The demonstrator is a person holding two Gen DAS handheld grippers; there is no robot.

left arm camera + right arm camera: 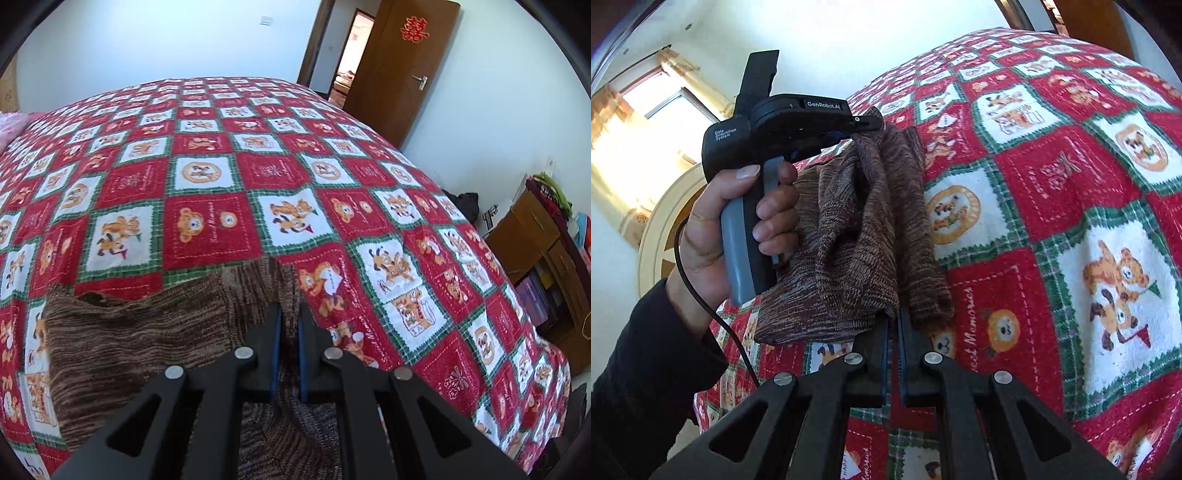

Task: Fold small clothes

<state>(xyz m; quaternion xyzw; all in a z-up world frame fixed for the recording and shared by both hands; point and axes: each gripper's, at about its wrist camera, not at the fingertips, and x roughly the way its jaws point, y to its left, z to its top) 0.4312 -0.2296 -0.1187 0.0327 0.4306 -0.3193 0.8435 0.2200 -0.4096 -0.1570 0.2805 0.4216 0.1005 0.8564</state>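
Both grippers' jaws nearly together, left gripper (290,314) and right gripper (894,321) each pinching brown knit garment (857,229).

The left gripper (290,310) has its jaws drawn nearly together, pinching brown knit cloth (147,332) between them. The left hand (738,218), in a dark sleeve, wraps the grey handle. The right gripper (894,325) clamps the cloth's lower edge, jaws narrowly parted.

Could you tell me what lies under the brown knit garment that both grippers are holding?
Under the brown knit garment lies the red patchwork bedspread with bear prints. Whatever part of it the cloth covers is hidden.
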